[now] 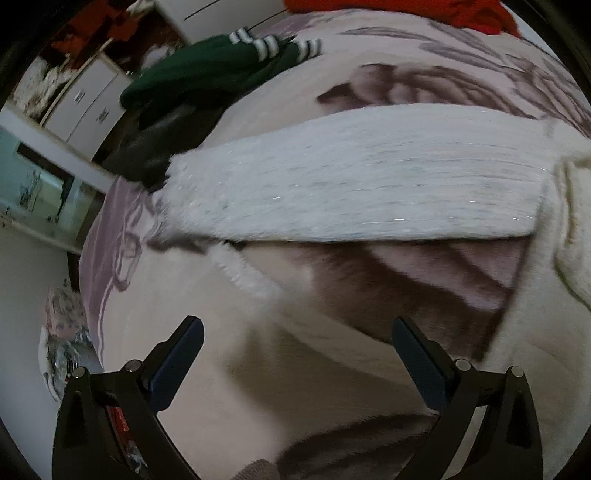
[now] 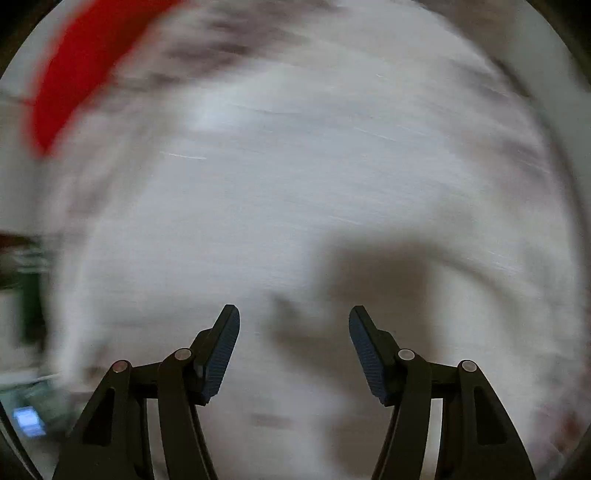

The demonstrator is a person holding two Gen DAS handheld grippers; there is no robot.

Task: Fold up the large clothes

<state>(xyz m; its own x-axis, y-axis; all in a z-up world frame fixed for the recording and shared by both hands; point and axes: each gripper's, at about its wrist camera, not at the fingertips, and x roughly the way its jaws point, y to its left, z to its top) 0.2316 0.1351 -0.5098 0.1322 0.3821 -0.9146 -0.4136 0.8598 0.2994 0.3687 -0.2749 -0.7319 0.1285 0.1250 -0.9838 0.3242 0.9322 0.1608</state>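
A fluffy white sweater (image 1: 354,177) lies on the bed's pink floral blanket (image 1: 207,302); one sleeve stretches across the middle of the left wrist view, and its body runs down the right side. My left gripper (image 1: 295,332) is open and empty, above the blanket just short of the sleeve. In the right wrist view the white sweater (image 2: 295,184) fills the blurred frame. My right gripper (image 2: 293,321) is open and empty, close above it.
A dark green garment with white-striped cuffs (image 1: 214,74) lies on a dark garment at the bed's far left. A red garment (image 1: 424,11) lies at the far edge, also in the right wrist view (image 2: 74,74). White drawers (image 1: 85,107) stand past the bed.
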